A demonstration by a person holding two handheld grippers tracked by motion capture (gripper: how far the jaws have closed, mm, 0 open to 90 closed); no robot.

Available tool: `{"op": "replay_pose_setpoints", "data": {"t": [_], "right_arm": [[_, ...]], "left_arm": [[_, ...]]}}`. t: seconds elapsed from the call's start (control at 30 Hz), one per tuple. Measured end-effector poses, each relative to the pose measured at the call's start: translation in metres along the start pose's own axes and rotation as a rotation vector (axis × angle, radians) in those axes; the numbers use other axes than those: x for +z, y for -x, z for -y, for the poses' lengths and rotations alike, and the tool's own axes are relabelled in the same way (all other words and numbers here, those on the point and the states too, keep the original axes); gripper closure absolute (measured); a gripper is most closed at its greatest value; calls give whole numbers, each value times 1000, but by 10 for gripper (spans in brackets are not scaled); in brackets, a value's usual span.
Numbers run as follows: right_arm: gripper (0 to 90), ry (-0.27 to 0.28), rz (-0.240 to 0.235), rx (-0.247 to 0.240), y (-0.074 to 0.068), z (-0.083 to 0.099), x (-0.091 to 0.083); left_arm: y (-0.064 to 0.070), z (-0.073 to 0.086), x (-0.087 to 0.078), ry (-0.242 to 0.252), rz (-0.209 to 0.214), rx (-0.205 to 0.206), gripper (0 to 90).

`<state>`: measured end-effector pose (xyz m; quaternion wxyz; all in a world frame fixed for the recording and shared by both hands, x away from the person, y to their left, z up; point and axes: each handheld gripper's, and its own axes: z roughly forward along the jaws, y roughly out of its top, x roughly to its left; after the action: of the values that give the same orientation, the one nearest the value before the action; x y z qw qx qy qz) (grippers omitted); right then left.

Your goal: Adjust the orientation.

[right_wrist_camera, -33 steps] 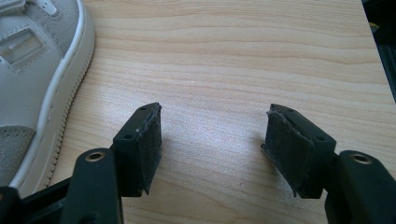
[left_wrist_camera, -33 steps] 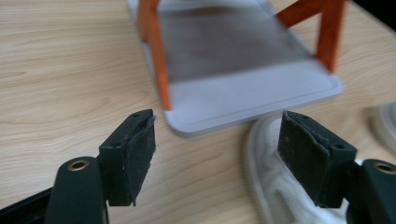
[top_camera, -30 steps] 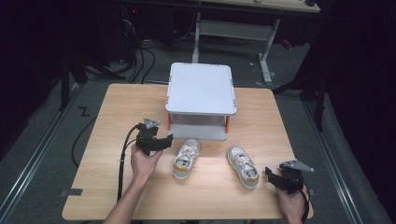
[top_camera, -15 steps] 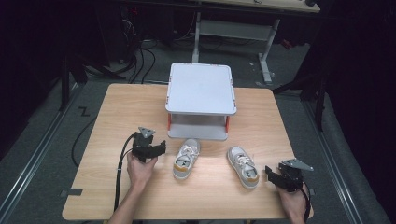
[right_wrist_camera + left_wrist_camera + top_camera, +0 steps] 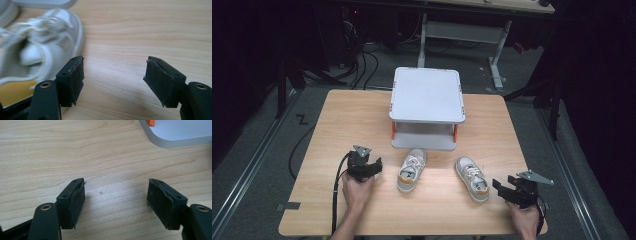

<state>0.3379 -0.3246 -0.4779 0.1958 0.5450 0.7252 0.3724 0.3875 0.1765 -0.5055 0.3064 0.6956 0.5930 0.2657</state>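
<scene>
Pale wooden table [image 5: 362, 115], seemingly dark room

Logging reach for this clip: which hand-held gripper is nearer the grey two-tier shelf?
Left. The left hand-held gripper sits just in front of the shelf; the right hand-held gripper lies farther back, beyond a sneaker.

I am seeing a grey stand [image 5: 427, 95] sitting on the table [image 5: 342, 120] toward its far edge, its flat top resting on orange posts [image 5: 393, 131] over a lower shelf. Black cables [image 5: 362, 60] are lying on the dark floor beyond it, and a metal desk frame [image 5: 462, 30] is standing farther back.
</scene>
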Motion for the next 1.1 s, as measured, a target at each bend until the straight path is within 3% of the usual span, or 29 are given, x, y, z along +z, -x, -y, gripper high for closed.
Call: {"op": "replay_pose_setpoints", "data": {"t": [0.13,0.23,0.53,0.63,0.8,1.03,1.1], "right_arm": [[317,22,-25,-47,-16,-6,-10],[313,19,-17,-72,-26,-10,-13],[292,23,-74,-94,-45,-23,-18],[280,-4,-105,-128,-59,-29,-10],[254,-50,-114,-156,-72,-35,6],[241,-139,-40,-182,-79,-38,30],[241,-156,-41,-174,-79,-37,32]], "left_arm": [[1,0,0,3,3,2,300],[1,0,0,0,5,3,290],[1,0,0,-1,5,3,288],[1,0,0,-1,5,3,288],[1,0,0,-1,6,3,288],[1,0,0,-1,6,3,288],[1,0,0,-1,6,3,288]]}}
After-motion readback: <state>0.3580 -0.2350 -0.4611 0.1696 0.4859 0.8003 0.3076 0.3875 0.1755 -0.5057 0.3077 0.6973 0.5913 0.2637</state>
